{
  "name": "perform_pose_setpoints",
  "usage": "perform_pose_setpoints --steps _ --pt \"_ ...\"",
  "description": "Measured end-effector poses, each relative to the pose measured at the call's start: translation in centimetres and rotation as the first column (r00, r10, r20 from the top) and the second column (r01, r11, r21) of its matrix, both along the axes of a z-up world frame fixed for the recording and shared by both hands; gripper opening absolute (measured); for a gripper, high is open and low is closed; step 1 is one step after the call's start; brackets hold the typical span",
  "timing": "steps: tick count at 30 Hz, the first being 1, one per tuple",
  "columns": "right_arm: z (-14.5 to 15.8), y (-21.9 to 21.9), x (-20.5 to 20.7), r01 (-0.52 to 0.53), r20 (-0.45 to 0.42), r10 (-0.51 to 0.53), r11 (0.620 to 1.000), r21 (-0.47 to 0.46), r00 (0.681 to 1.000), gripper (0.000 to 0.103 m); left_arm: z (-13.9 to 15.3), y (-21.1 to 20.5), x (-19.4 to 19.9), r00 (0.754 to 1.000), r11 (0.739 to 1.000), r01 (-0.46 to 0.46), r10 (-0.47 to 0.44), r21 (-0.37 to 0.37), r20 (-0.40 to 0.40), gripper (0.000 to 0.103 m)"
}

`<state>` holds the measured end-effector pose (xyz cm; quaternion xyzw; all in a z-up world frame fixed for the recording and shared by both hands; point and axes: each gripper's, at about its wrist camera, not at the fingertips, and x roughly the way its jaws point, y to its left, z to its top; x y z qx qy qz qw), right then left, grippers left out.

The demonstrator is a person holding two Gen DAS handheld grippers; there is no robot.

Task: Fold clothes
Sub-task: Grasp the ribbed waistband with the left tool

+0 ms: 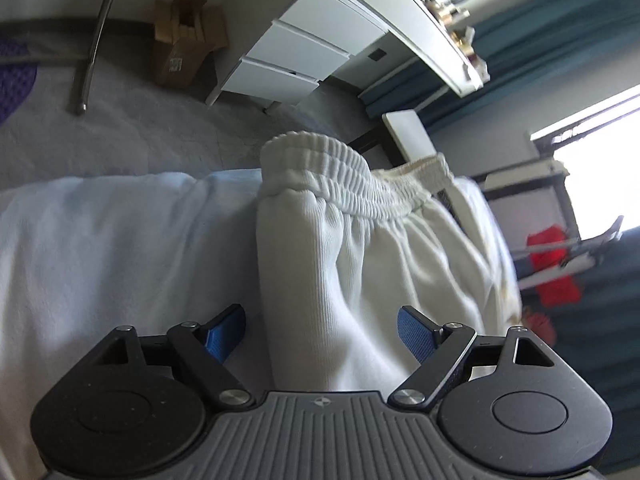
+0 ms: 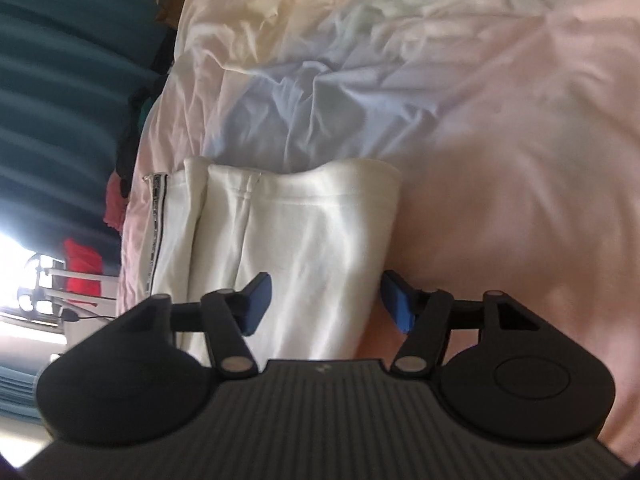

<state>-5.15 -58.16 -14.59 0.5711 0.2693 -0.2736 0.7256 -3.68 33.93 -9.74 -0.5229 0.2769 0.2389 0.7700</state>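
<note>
- The white trousers [image 1: 352, 248] lie on a bed, folded lengthwise into a long band; the ribbed elastic waistband [image 1: 340, 176] is bunched and stands up at the far end in the left wrist view, close to the bed's edge
- In the right wrist view the other end of the same garment [image 2: 304, 232] shows: hemmed cuffs stacked together, with a black-and-white striped tape [image 2: 155, 232] running down the side seam on the picture's left
- The left gripper [image 1: 322, 334] straddles the folded cloth near the waist end; its blue pads [image 1: 416, 334] stand wide on either side, clear of the fabric, so the jaws are released and nothing is pinched
- The right gripper [image 2: 326, 302] straddles the cuff end; its jaws stand about half apart; the blue fingertips [image 2: 259, 304] sit at the edges of the cloth with the band between them; the view is blurred, and I see no pad pressing, so I read it as not yet clamped
- The bed sheet [image 2: 500, 128] under the garment is pale pink and bluish white, heavily creased
- Beyond the bed in the left view: grey carpet [image 1: 132, 132]; a white drawer unit [image 1: 304, 52] under a desk; an open cardboard box [image 1: 184, 40]; teal curtains [image 1: 540, 32]; a bright window [image 1: 600, 184]; a drying rack with a red item [image 1: 556, 268] hung on it
</note>
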Motion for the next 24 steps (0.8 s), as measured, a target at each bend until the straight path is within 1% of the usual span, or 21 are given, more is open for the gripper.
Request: perform_pose_setpoints --steps 1,3,4,5,6,8,9,10,12,13,14,16,19,20,21,24 --pt "0.1 0.1 0.4 -0.005 -0.007 0.004 1.000 -0.018 1.000 0.034 -0.1 0.2 -0.1 1.000 1.000 -0.010 0.010 -0.013 0.017 0.084" --pt "0.6 0.2 1.3 -0.020 0.012 0.020 0.997 -0.069 1.000 0.015 -0.7 0.8 0.0 0.998 0.999 -0.020 0.022 -0.034 0.055 0.084" --pt "0.9 0.3 1.7 -0.026 0.027 0.029 0.995 -0.093 0.999 0.012 -1.0 1.0 0.0 0.997 0.999 -0.025 0.029 -0.048 0.067 0.081" --pt "1.2 0.4 2.0 -0.033 0.041 0.038 0.993 -0.118 0.998 0.009 -1.3 1.2 0.1 0.997 0.997 -0.032 0.036 -0.064 0.067 0.074" --pt "1.7 0.7 2.3 -0.040 0.043 0.046 0.989 -0.142 0.998 0.008 -1.4 1.3 0.0 0.997 0.997 -0.033 0.039 -0.072 0.071 0.071" --pt "2.5 1.0 2.3 -0.041 0.073 0.055 0.982 -0.185 0.996 0.007 -1.4 1.5 -0.2 0.995 0.997 -0.030 0.037 -0.076 0.095 0.058" --pt "3.0 1.1 2.2 -0.035 0.093 0.056 0.978 -0.207 0.994 0.006 -1.4 1.5 -0.3 0.994 0.997 -0.030 0.038 -0.077 0.105 0.054" --pt "3.5 1.1 2.1 -0.029 0.114 0.057 0.973 -0.229 0.992 0.006 -1.4 1.4 -0.4 0.993 0.997 -0.024 0.033 -0.079 0.117 0.047" --pt "4.2 1.0 1.5 -0.015 0.139 0.054 0.963 -0.268 0.989 0.006 -1.4 1.6 -0.3 0.991 0.998 0.007 0.002 -0.066 0.137 0.030" --pt "4.3 0.9 1.1 -0.005 0.155 0.048 0.965 -0.263 0.987 0.006 -1.3 1.7 -0.3 0.990 0.998 0.021 -0.013 -0.054 0.140 0.010" --pt "4.4 0.7 0.8 0.004 0.171 0.042 0.966 -0.258 0.984 0.006 -1.3 1.7 -0.4 0.990 0.999 0.024 -0.018 -0.046 0.140 0.010" --pt "4.3 0.2 0.3 0.024 0.188 0.021 0.972 -0.234 0.982 0.006 -1.2 1.6 -1.0 0.986 0.998 0.026 -0.017 -0.056 0.164 0.009" --pt "4.8 -0.3 -0.5 0.052 0.202 -0.009 0.977 -0.208 0.979 0.005 -0.1 1.4 -2.0 0.978 0.998 0.018 -0.006 -0.054 0.207 0.008" --pt "5.1 -0.3 -0.8 0.061 0.213 -0.017 0.978 -0.201 0.977 0.005 0.6 1.3 -2.3 0.975 0.999 0.018 -0.009 -0.042 0.222 0.008" --pt "5.5 -0.4 -1.1 0.069 0.224 -0.024 0.978 -0.194 0.974 0.005 1.5 1.1 -2.5 0.973 1.000 0.028 -0.025 -0.011 0.230 0.008" --pt "7.5 -0.4 -0.4 0.037 0.227 0.025 0.964 -0.265 0.974 0.005 4.2 0.7 -2.4 0.966 0.996 0.059 -0.072 0.060 0.249 0.008"
